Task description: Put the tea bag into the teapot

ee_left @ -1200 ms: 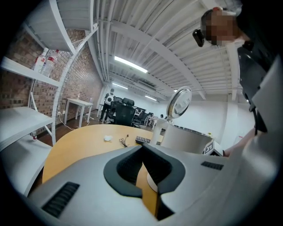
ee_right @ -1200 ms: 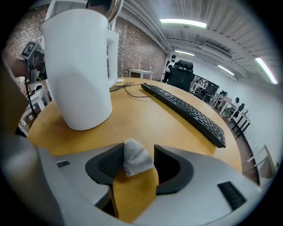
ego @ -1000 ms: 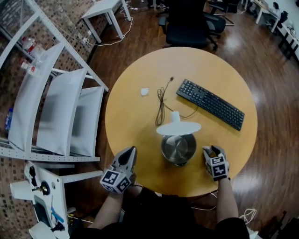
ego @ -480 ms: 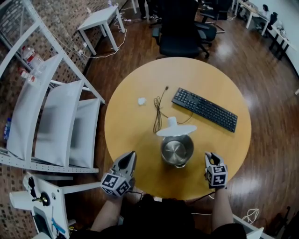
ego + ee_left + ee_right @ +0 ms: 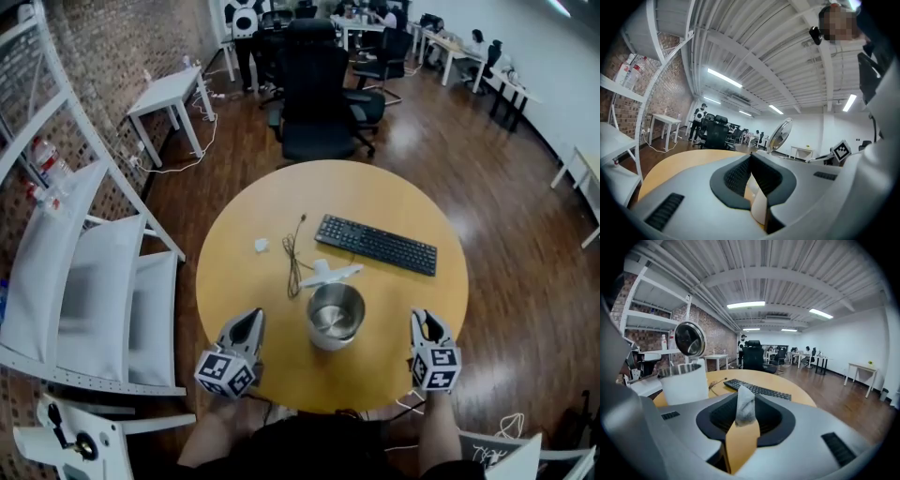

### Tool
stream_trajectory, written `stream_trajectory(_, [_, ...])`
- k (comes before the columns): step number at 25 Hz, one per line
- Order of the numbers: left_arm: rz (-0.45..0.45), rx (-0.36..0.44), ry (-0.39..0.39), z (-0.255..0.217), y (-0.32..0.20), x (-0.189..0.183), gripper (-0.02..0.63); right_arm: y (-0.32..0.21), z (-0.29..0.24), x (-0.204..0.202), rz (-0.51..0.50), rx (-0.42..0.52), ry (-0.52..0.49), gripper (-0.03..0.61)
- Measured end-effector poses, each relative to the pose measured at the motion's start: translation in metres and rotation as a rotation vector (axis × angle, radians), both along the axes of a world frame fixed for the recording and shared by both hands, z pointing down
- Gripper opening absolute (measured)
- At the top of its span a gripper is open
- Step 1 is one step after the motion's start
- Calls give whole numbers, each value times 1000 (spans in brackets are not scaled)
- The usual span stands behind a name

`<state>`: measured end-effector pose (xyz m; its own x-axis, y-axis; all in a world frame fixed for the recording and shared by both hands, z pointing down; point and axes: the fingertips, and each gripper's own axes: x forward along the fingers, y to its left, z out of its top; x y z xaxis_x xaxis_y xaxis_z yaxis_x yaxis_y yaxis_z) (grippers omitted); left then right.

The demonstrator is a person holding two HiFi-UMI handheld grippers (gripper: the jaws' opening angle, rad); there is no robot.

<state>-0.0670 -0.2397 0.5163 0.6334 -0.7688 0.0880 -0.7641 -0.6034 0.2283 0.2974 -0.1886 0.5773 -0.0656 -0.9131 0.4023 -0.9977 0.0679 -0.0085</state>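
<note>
A tea bag [image 5: 744, 408] stands upright between the pads of my right gripper [image 5: 743, 401], whose jaws have just closed on it. This gripper [image 5: 421, 318] hovers at the round table's near right edge, right of the teapot. The teapot [image 5: 335, 314] is a steel pot in a white body, near the table's front middle, its lid [image 5: 328, 274] tipped open behind it. From the right gripper view the teapot [image 5: 684, 380] is at the left with the lid [image 5: 690, 339] raised. My left gripper [image 5: 252, 318] hangs left of the pot, its jaws [image 5: 751, 160] together with nothing held.
A black keyboard [image 5: 375, 244] lies behind the pot, with a thin black cable [image 5: 292, 262] and a small white scrap [image 5: 261, 246] to its left. The wooden table [image 5: 234, 281] is flanked by a white shelf rack [image 5: 84, 272] at left. An office chair [image 5: 314, 103] stands beyond.
Both grippers have risen off the table and drawn back toward its near edge, the right one more. The head view has tilted up to show more of the room.
</note>
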Motion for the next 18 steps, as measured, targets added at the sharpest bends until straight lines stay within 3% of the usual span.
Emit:
stream_trajectory(4, [30, 59, 15, -24, -7, 5, 2, 11, -60, 7, 71, 142, -41, 110])
stream_trajectory(9, [44, 121, 40, -48, -15, 8, 2, 18, -95, 10, 111, 256, -92, 110])
stream_trajectory(18, [-2, 174, 54, -62, -13, -11, 2, -1, -115, -35, -4, 304, -90, 110])
